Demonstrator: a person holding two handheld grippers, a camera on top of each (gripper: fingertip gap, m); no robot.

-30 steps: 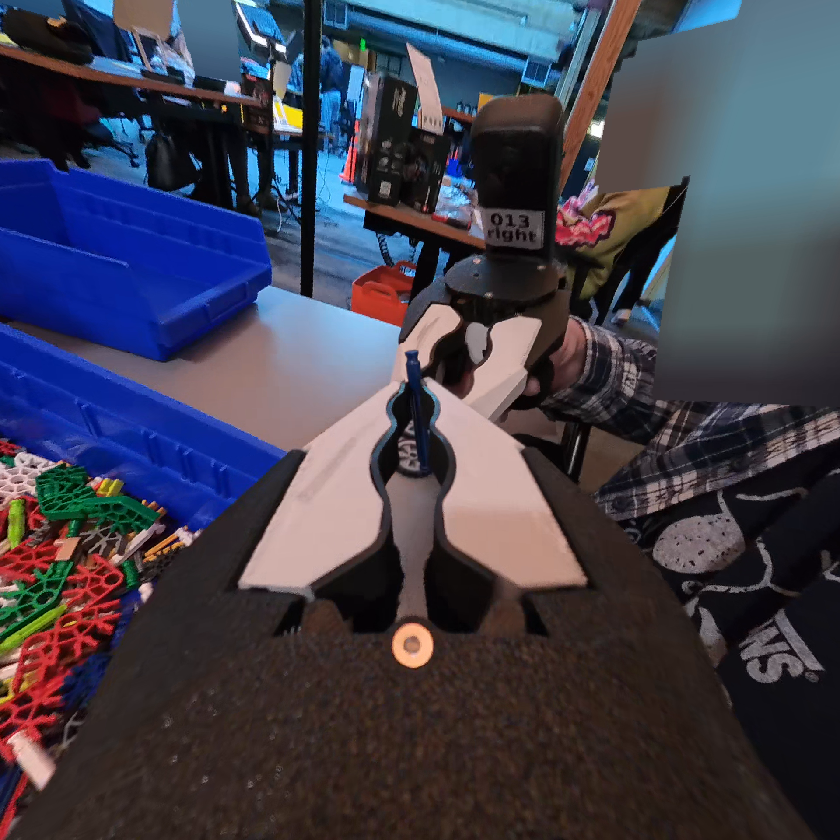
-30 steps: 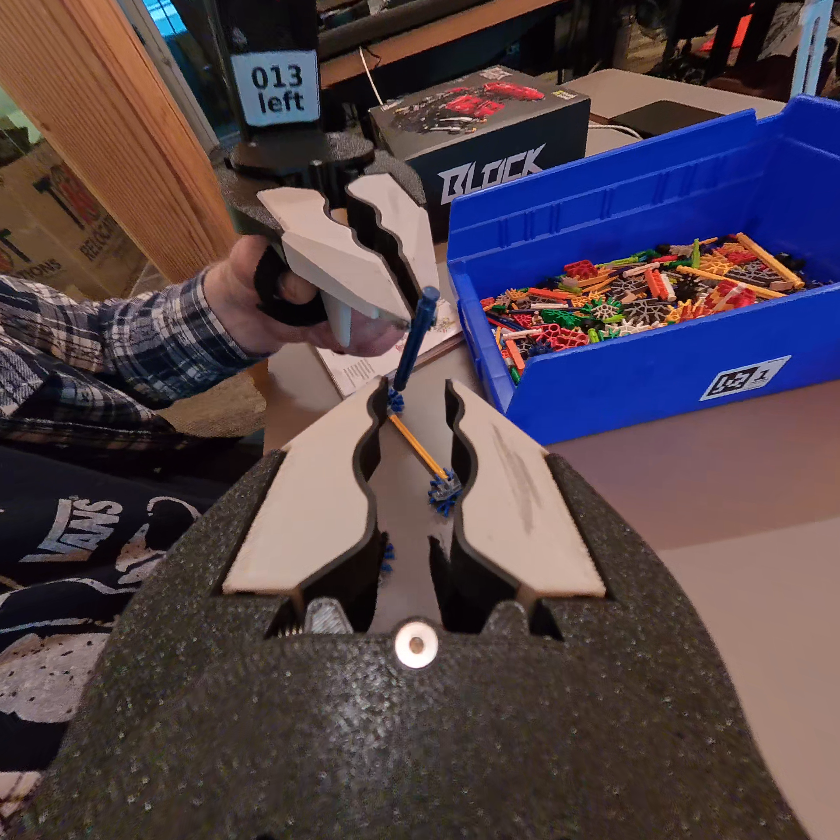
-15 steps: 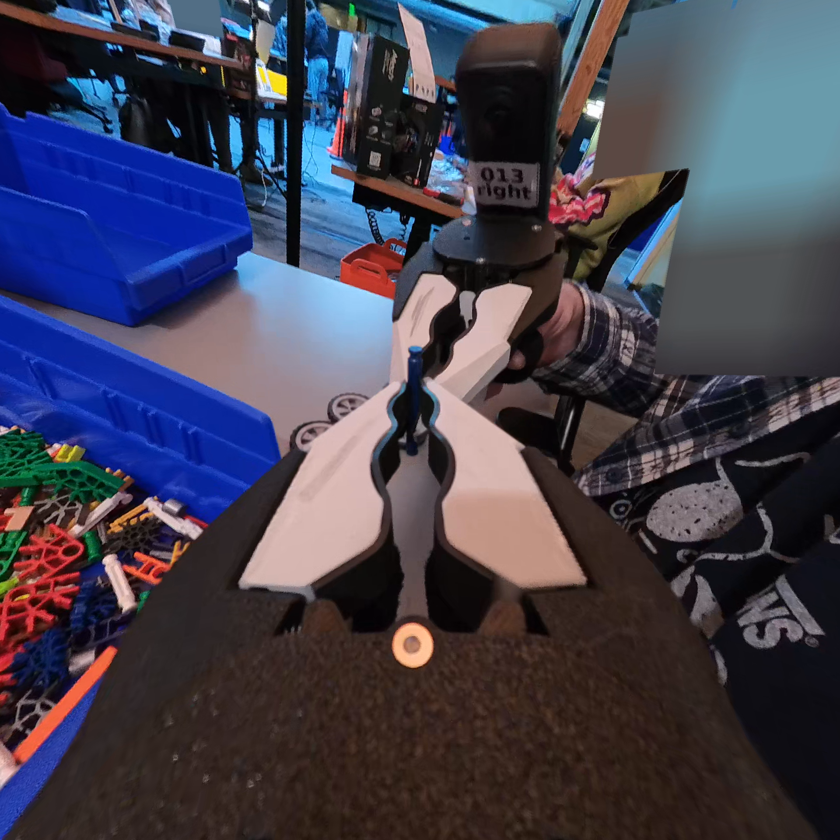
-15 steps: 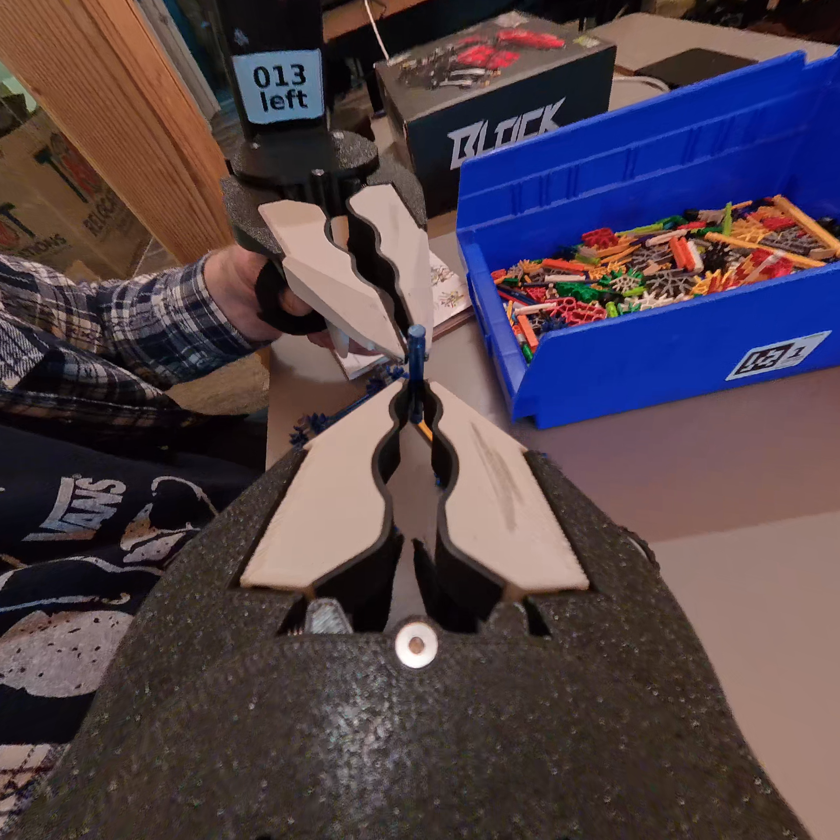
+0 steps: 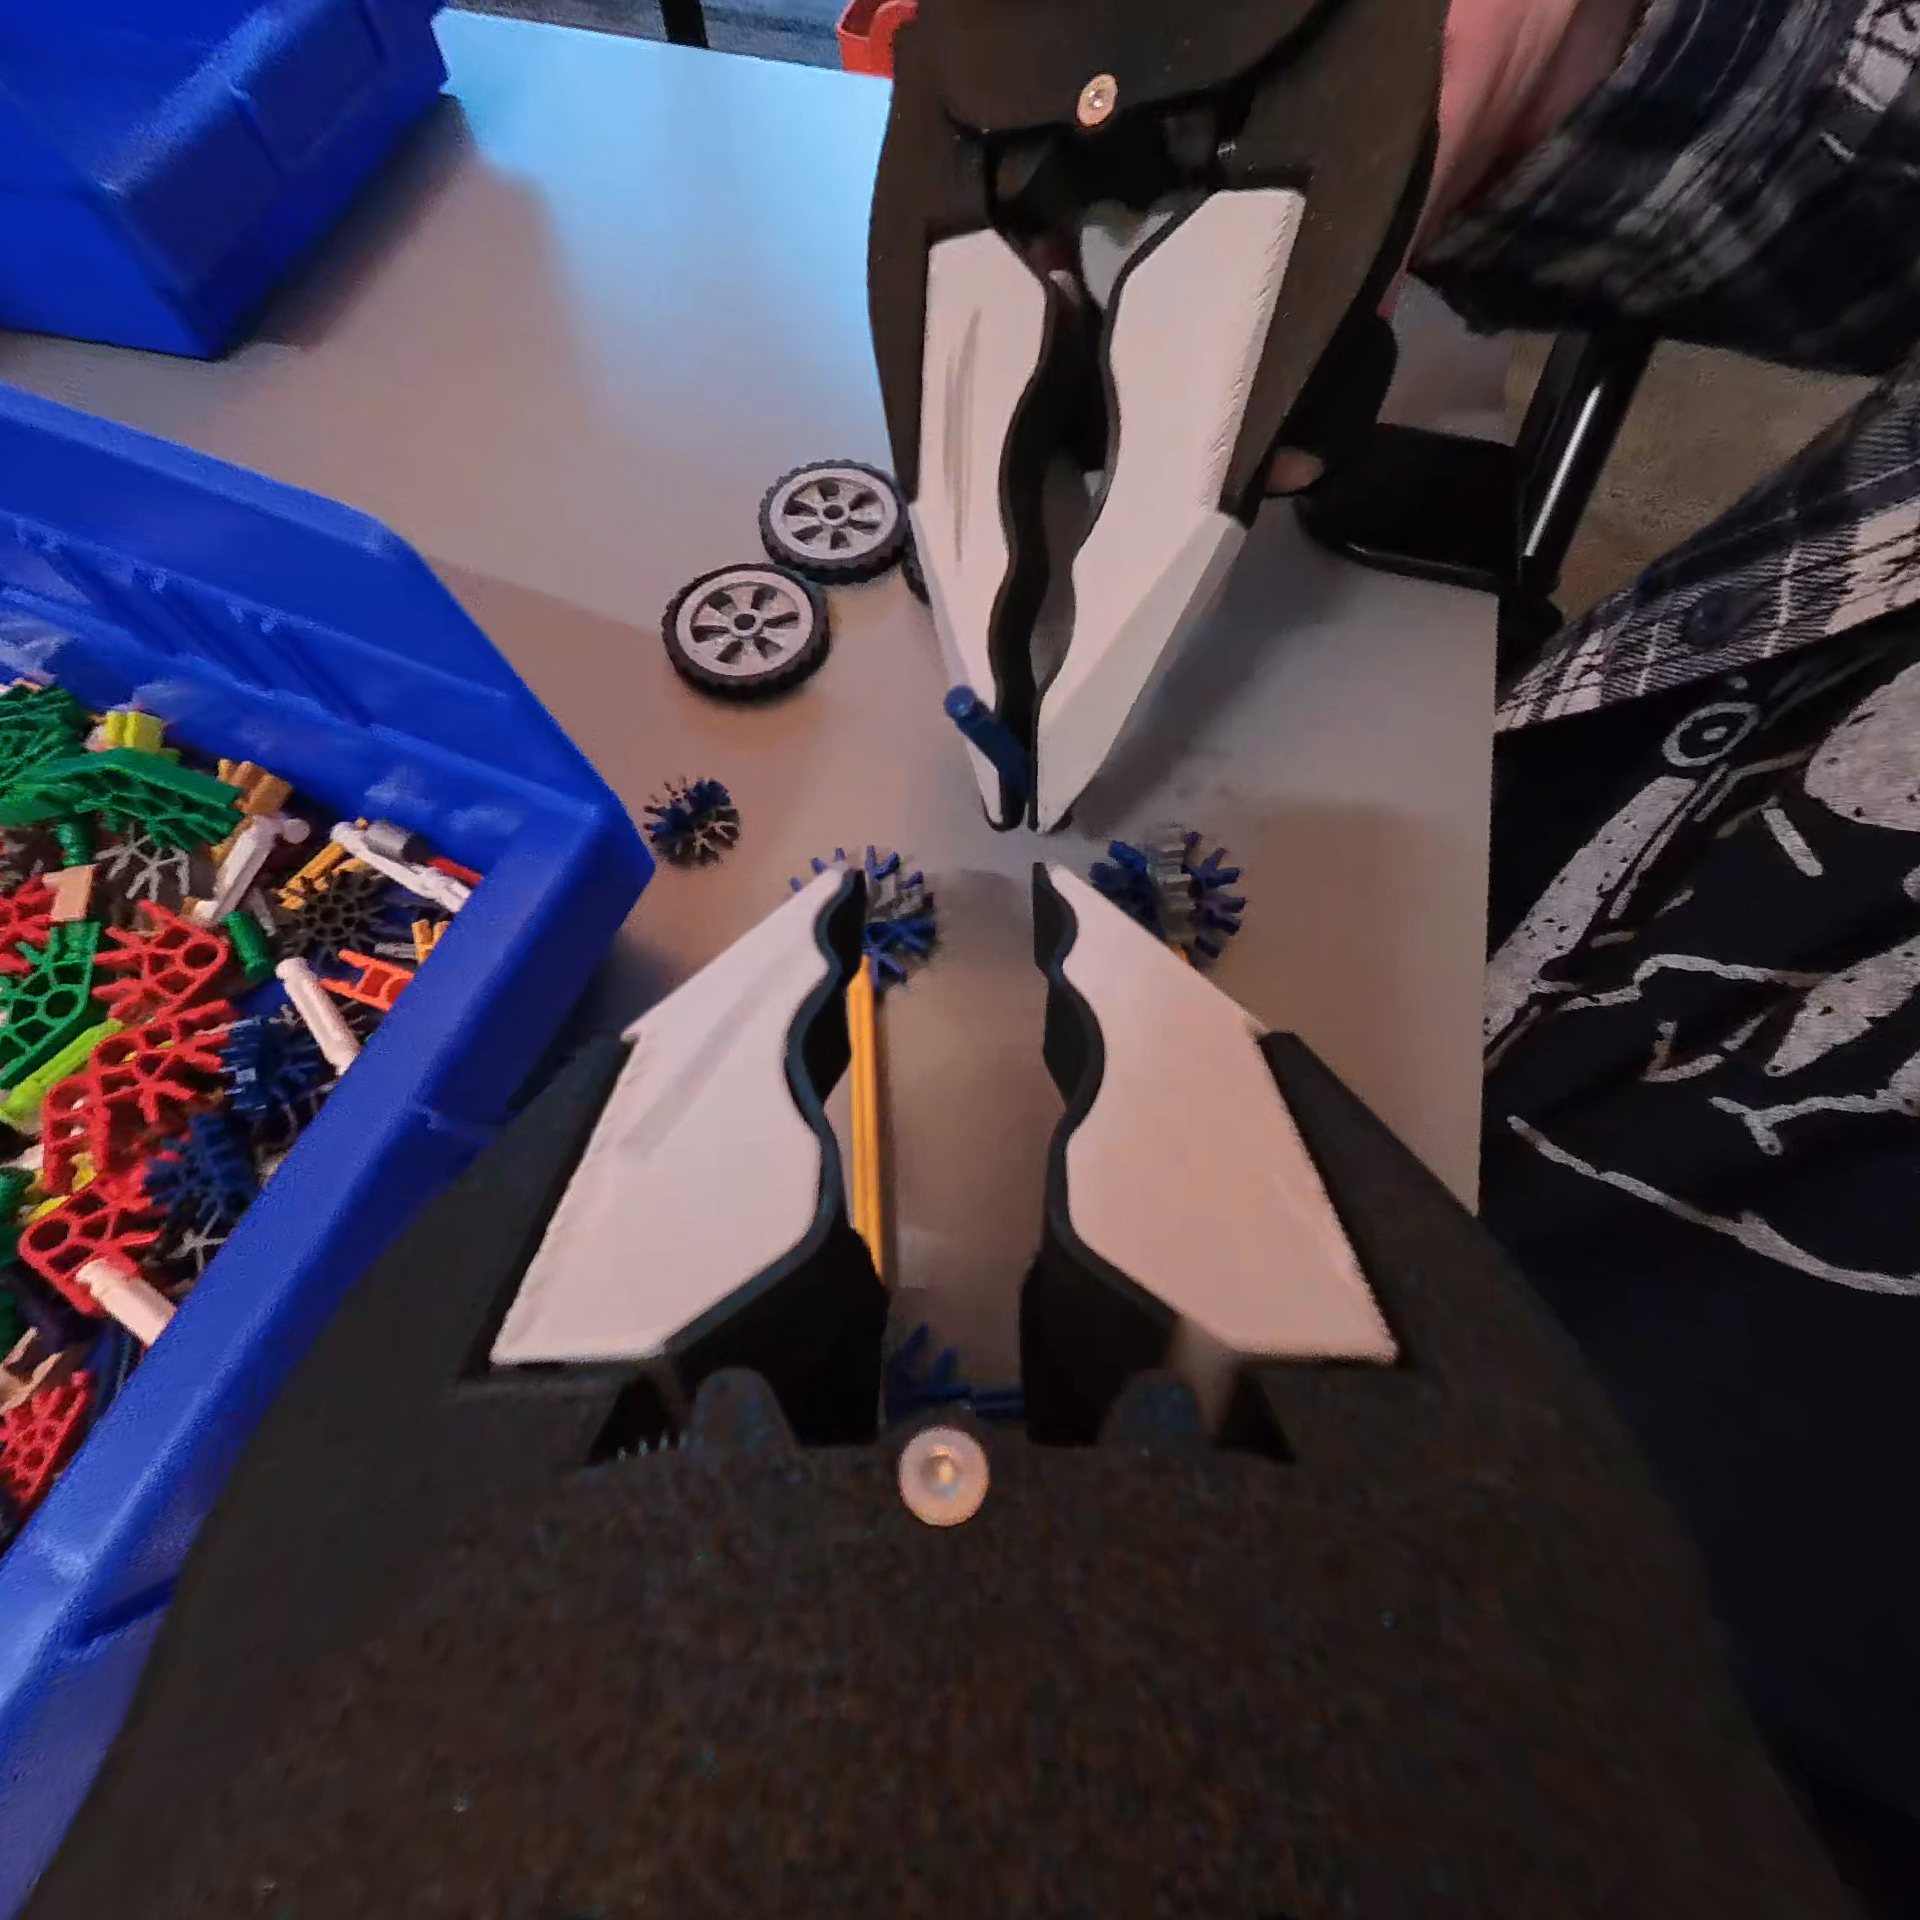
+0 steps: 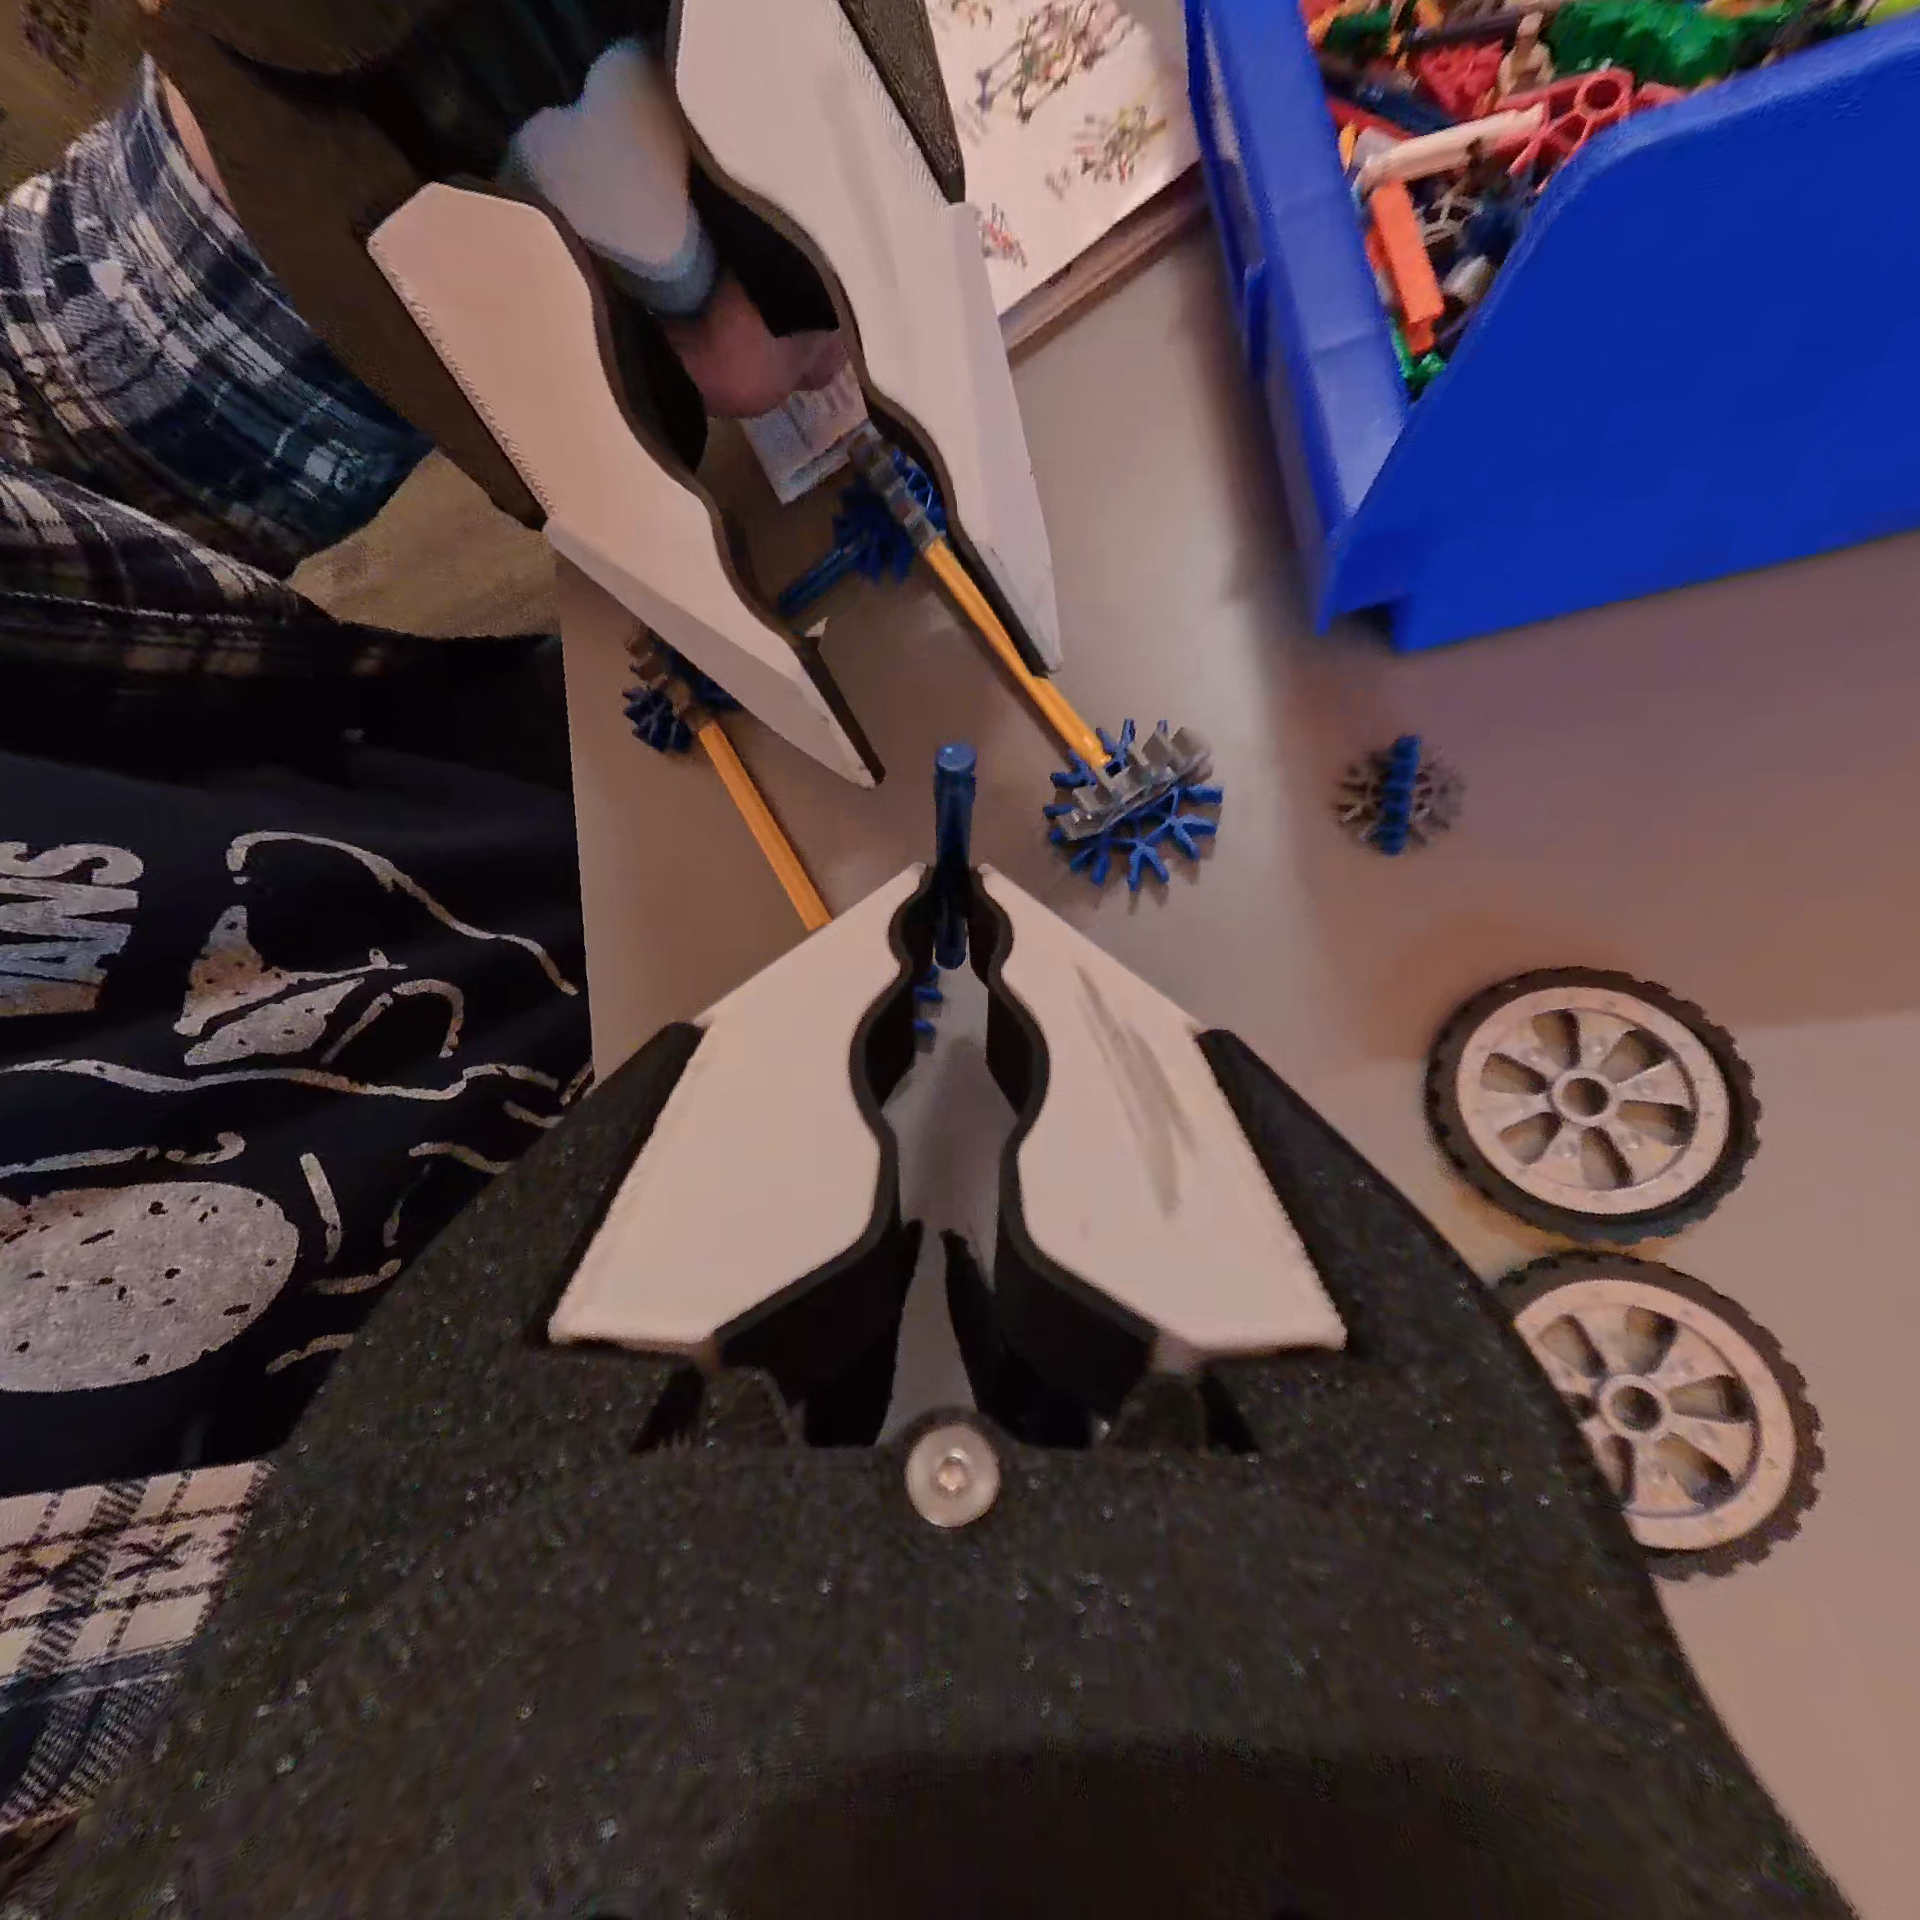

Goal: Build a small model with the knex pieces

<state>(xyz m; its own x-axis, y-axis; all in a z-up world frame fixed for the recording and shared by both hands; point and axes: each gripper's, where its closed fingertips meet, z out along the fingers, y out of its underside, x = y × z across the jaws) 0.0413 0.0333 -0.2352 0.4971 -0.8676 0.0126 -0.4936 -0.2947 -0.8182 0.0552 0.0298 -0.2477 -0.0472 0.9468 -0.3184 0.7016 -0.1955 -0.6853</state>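
Grey table (image 5: 582, 436), right hand-held gripper (image 6: 951, 883) clamping blue rod (image 6: 951, 831), left hand-held gripper (image 5: 945, 883) spread, paper booklet (image 6: 1060, 135) right-view only

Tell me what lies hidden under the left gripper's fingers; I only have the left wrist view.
Observer: A second yellow rod runs under the left gripper, below its right finger.
Operator: Say what that rod joins.
Observer: One end meets a blue connector near the table edge; the other end disappears under the right gripper's finger.
Operator: Report what sits behind the left gripper.
Observer: A printed booklet lies on the table beside the blue bin.
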